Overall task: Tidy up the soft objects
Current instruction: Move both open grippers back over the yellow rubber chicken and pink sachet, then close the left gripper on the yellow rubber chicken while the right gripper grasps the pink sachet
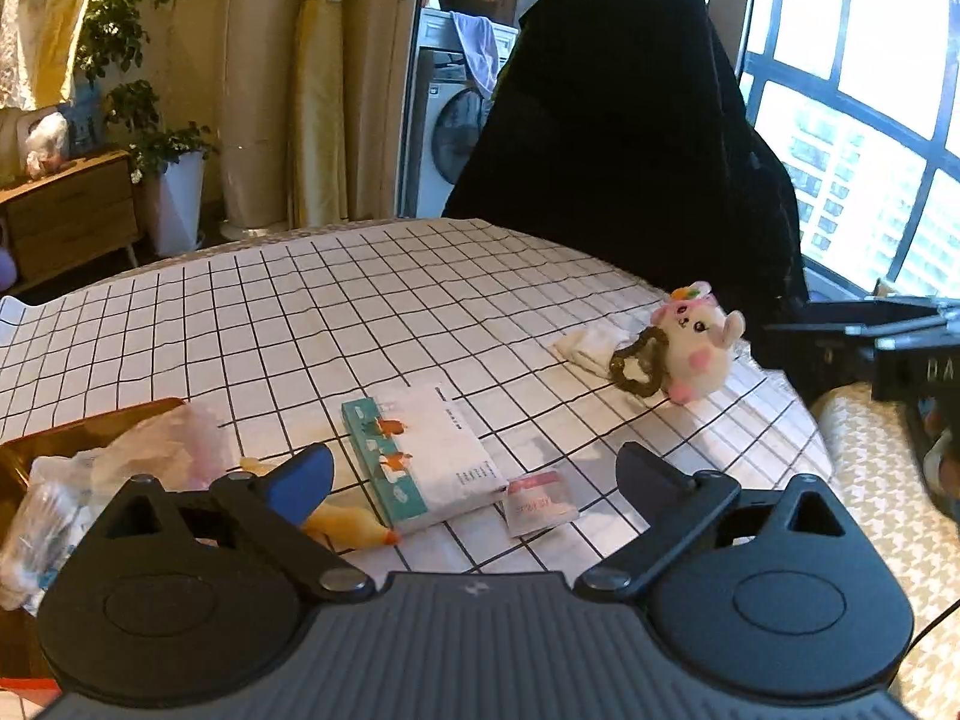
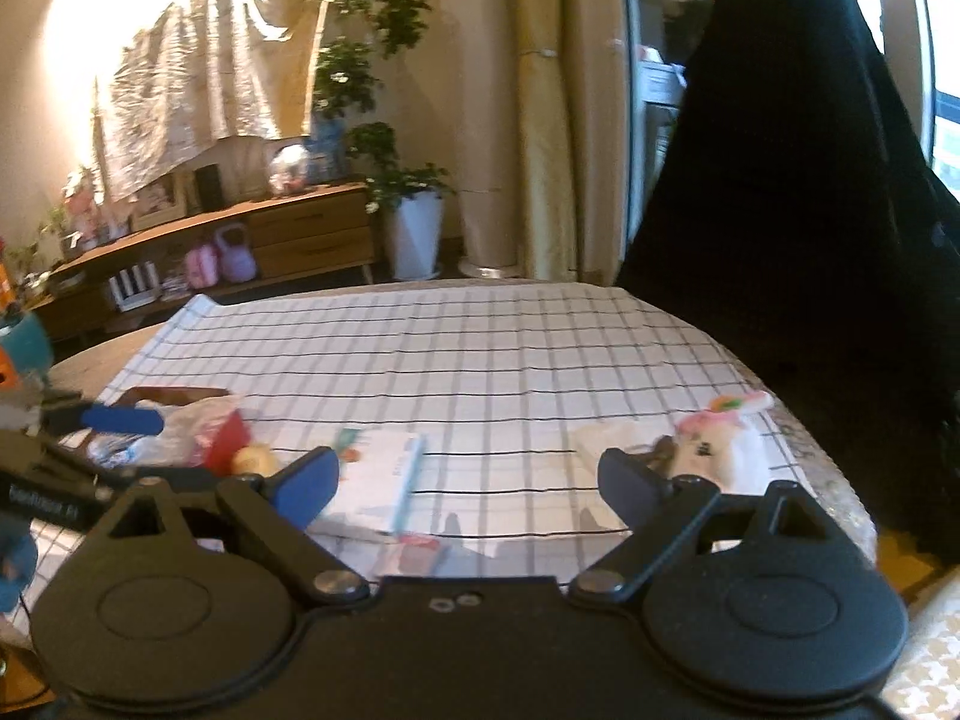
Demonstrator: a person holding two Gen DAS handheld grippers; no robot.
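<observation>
**Both claws wide apart over the checked cloth, nothing gripped**

Seen from the left wrist, the left gripper (image 1: 474, 474) hangs above the near edge of the table with its jaws spread wide and nothing between the pads. At about 9 o'clock from it lies a brown tray (image 1: 90, 420) heaped with crumpled plastic bags (image 1: 150, 456). Just right of the tray, partly hidden behind the blue left pad, a yellow rubber chicken (image 1: 354, 525) lies on the checked tablecloth (image 1: 360, 312). Touching it, at 12 o'clock from the claw, is a white and teal tissue pack (image 1: 432, 456), and just beside that pack's near corner a small pink and white sachet (image 1: 540, 501). Well apart from these, at 2 o'clock near the table's right edge, a white plush bunny (image 1: 699, 348) sits upright with a dark heart-shaped ring (image 1: 639, 363) touching its side and a white folded cloth (image 1: 591, 342) just left of it. A black draped garment (image 1: 618, 120) rises behind.

Seen from the right wrist, which is blurred, the right gripper (image 2: 465, 480) also stands with its jaws far apart and empty. The left gripper's blue pad (image 2: 123, 419) shows at 9 o'clock over the tray. The tissue pack (image 2: 384, 474) lies at 11 o'clock between the fingers' span, the sachet (image 2: 420, 543) just below it, and the bunny (image 2: 720, 450) at 2 o'clock, behind the right finger.
</observation>
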